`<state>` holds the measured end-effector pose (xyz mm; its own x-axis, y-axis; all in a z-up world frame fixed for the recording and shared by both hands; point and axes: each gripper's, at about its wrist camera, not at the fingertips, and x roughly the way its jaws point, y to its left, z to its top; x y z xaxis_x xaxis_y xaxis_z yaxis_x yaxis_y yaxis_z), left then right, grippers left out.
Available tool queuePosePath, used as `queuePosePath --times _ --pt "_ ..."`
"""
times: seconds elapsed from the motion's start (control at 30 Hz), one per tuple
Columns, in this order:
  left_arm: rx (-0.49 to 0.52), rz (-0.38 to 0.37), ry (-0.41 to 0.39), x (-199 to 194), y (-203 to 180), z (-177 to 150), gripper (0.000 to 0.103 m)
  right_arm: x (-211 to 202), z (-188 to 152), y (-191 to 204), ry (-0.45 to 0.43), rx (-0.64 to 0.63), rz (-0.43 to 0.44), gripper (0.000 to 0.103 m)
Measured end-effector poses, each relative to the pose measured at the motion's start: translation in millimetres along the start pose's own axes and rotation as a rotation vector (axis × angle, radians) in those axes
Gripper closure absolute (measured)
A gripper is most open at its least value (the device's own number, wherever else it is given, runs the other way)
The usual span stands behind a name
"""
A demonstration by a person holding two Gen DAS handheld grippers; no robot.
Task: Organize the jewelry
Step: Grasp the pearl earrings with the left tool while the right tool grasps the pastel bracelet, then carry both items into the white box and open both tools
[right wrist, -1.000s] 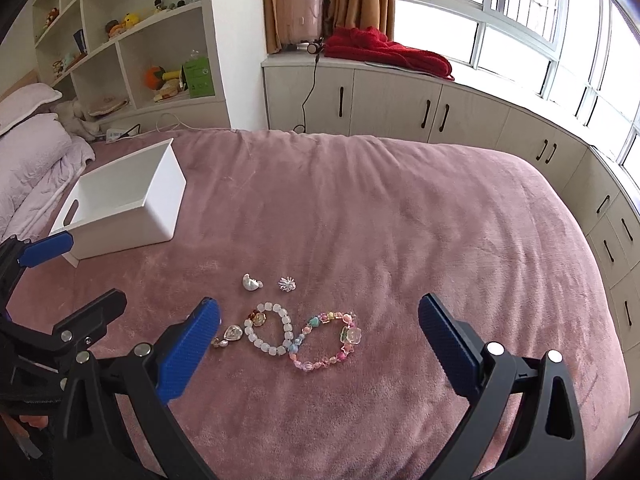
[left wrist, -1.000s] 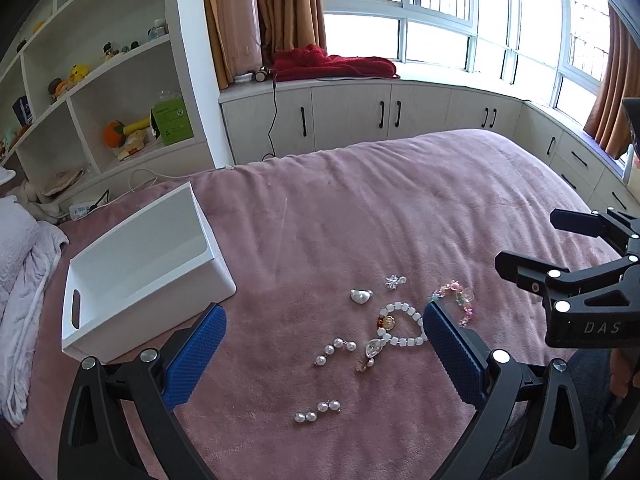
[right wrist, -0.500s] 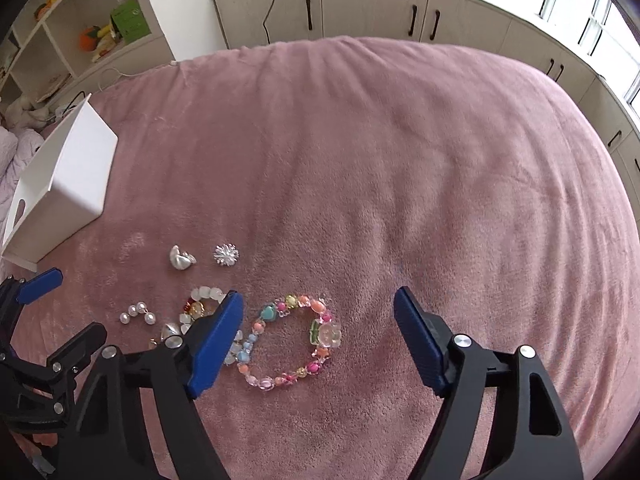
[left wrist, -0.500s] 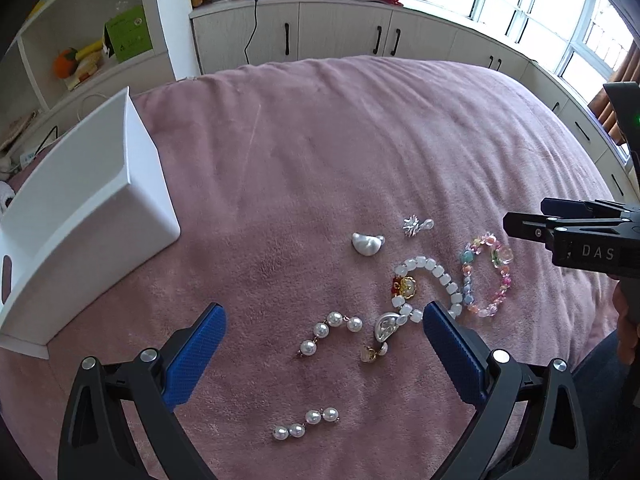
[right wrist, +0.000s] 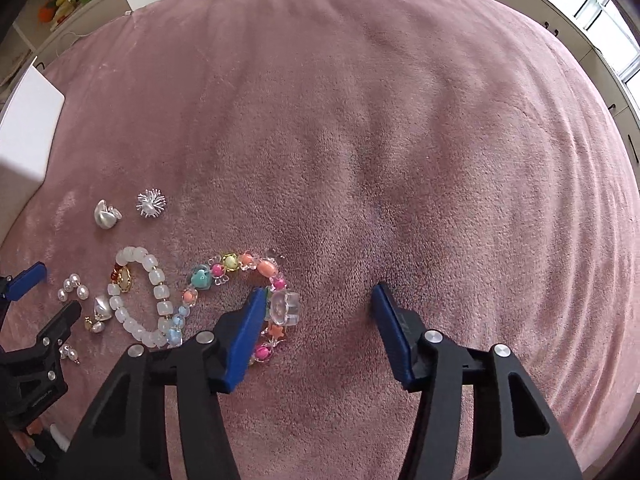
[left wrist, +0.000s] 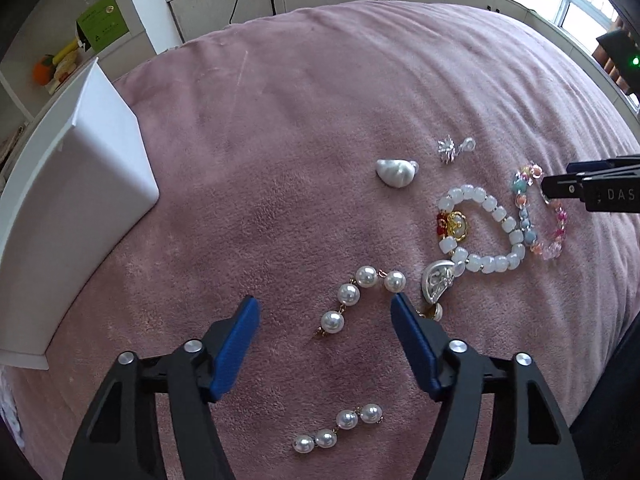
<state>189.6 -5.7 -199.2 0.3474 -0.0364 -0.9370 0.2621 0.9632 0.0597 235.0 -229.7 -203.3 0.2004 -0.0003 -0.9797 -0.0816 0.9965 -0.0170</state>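
pink blanket point(left wrist: 304, 128): both claws (half-open, just narrowing, empty) over jewelry beside white box point(left wrist: 72, 200).

Wide bare bed point(right wrist: 400, 140) blanket is lying open beyond and to the right of the colourful bracelet point(right wrist: 236, 280), giving a claw free passage there. The white box point(left wrist: 72, 208) is standing well left of the bracelet, walling off that side. Left of the bracelet the jewelry is crowding together: the white bead bracelet point(left wrist: 480, 232) is touching it, with pearl strands point(left wrist: 356, 296) and small silver pieces just beyond. The left claw point(left wrist: 320, 308) is straddling one pearl strand; the right claw point(right wrist: 316, 292) is hanging over the colourful bracelet's right edge.
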Motion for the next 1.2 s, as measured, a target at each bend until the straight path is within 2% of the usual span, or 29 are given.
queuePosePath --times 0.1,0.17,0.23,0.27,0.3,0.37,0.6,0.67,0.83,1.03,1.1,1.2 --pt "0.049 0.034 -0.002 6 -6 -4 0.041 2 -2 11 0.008 -0.044 0.008 0.066" --pt "0.062 0.02 -0.009 7 -9 -4 0.051 5 -4 15 0.008 -0.058 0.036 0.082" --pt "0.056 0.002 -0.015 6 -10 -4 0.066 5 -4 17 0.007 -0.05 0.083 0.092" --pt "0.052 -0.006 -0.02 5 -9 -4 0.07 4 -4 17 0.004 -0.045 0.098 0.093" --pt "0.044 -0.014 -0.021 5 -8 -4 0.079 3 -4 17 -0.004 -0.037 0.124 0.093" --pt "0.034 -0.032 -0.027 4 -8 -6 0.086 -4 -1 18 -0.012 -0.022 0.176 0.093" --pt "-0.009 -0.084 -0.039 -9 0 -15 0.087 -31 -14 6 -0.09 0.02 0.247 0.093" --pt "-0.014 -0.09 -0.062 -17 1 -18 0.087 -44 -20 -11 -0.112 0.039 0.275 0.093" --pt "-0.03 -0.131 -0.121 -44 0 -20 0.087 -65 -19 -13 -0.184 0.059 0.398 0.093" --pt "-0.119 -0.195 -0.124 -58 12 -18 0.087 -96 -3 26 -0.224 0.001 0.43 0.093" --pt "-0.148 -0.212 -0.137 -66 30 -21 0.087 -107 5 37 -0.237 -0.015 0.447 0.093" --pt "-0.178 -0.191 -0.176 -83 48 -20 0.087 -123 21 59 -0.253 -0.05 0.486 0.093"
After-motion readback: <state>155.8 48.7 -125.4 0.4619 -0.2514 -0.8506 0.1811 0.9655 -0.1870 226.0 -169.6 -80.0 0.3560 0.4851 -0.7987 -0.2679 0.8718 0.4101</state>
